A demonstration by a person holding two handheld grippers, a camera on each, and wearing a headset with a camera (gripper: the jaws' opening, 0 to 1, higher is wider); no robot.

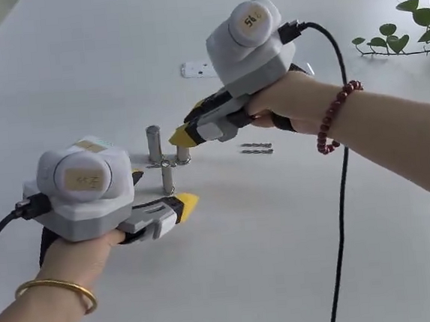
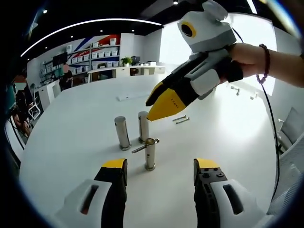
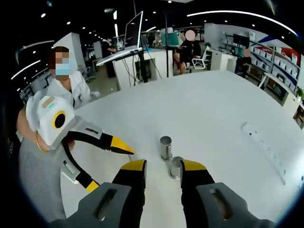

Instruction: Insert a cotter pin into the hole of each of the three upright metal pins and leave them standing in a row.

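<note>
3 upright pins (image 2: 143, 127) just fwd of L fingers (image 2: 115, 166)

Table (image 1: 77, 52), white: three upright pins (image 1: 155, 144) bunched between left gripper (image 1: 163, 189) and right gripper (image 1: 185, 133); two cotter pins (image 1: 257, 148) lying loose nearby.

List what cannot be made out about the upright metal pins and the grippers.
Whether the yellow-tipped right gripper holds anything: left gripper view, tips too small.
Hole in the rear-left silver metal pin: head view, too small.
Full outline of the nearest silver pin: right gripper view, that gripper's jaws overlap it.
</note>
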